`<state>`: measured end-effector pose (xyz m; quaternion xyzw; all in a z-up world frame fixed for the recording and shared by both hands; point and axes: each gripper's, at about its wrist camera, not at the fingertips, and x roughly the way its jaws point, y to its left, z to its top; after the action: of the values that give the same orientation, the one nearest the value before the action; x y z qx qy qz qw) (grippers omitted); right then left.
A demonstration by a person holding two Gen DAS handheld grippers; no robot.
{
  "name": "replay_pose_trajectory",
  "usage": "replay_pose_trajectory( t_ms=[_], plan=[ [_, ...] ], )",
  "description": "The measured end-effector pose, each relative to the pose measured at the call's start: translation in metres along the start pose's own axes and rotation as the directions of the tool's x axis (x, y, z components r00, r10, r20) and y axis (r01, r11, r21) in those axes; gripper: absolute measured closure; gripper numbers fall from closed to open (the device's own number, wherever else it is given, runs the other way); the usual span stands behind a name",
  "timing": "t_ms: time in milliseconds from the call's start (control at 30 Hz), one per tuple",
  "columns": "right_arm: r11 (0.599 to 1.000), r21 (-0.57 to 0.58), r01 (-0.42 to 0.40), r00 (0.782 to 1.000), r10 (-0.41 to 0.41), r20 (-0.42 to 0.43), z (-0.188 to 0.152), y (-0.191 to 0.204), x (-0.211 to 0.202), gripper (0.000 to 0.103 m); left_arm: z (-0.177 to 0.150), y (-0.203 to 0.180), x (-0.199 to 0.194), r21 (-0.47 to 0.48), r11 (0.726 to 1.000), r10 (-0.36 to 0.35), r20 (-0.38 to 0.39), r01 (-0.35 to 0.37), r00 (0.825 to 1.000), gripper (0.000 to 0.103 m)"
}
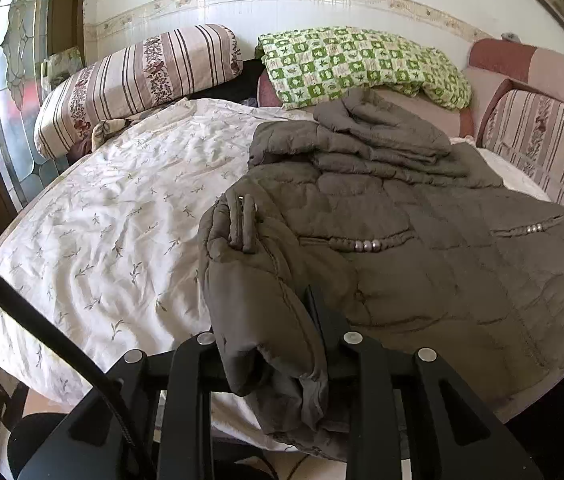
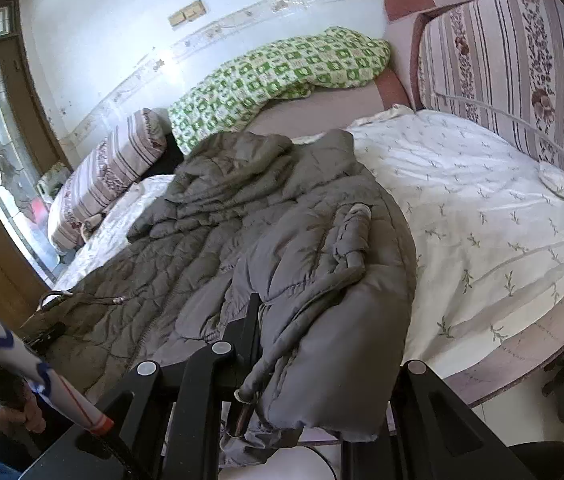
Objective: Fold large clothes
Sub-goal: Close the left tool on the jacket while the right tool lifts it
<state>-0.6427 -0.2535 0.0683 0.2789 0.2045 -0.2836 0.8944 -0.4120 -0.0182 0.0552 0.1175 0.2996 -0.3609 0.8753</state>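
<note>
Only the right wrist view showed a hand (image 2: 18, 412) at lower left, while both the left gripper (image 1: 278, 344) and right gripper (image 2: 301, 360) pinched the grey padded jacket (image 1: 401, 240) near the bed edge (image 2: 521, 360).

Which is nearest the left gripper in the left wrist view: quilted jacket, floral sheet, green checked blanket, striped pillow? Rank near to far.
From the left gripper:
1. Quilted jacket: hem clamped in it, spreading right.
2. Floral sheet: under the jacket, spreading left.
3. Striped pillow, far left, and green checked blanket, far centre by the wall: too close to call.
</note>
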Motion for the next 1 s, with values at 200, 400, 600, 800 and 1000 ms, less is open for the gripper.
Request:
replay_pose_trajectory(
  t_ms=[200, 400, 600, 800, 1000],
  plan=[
    [0.998, 0.028, -0.061, 0.998, 0.06, 0.034, 0.025, -0.004, -0.017, 0.085, 0.021, 0.006, -0.021, -0.013, 0.999, -0.036, 0.029, 0.036, 0.999, 0.078],
    [0.991, 0.045, -0.124, 0.989, 0.119, 0.092, 0.073, -0.002, -0.019, 0.085, 0.075, 0.012, -0.028, -0.047, 0.995, -0.089, 0.062, 0.091, 0.994, 0.078],
    [0.985, 0.06, -0.16, 0.978, 0.15, 0.144, 0.152, 0.007, -0.001, 0.085, 0.162, 0.006, -0.021, -0.066, 0.99, -0.119, 0.114, 0.127, 0.986, 0.078],
    [0.989, 0.086, -0.121, 0.985, 0.109, 0.136, 0.252, 0.011, 0.068, 0.085, 0.259, 0.006, 0.022, -0.104, 0.991, -0.066, 0.163, 0.084, 0.984, 0.058],
    [0.982, 0.186, -0.032, 0.999, 0.023, 0.048, 0.33, -0.008, 0.178, 0.085, 0.345, 0.042, 0.074, -0.175, 0.984, 0.049, 0.199, -0.014, 0.979, 0.04]
  ],
)
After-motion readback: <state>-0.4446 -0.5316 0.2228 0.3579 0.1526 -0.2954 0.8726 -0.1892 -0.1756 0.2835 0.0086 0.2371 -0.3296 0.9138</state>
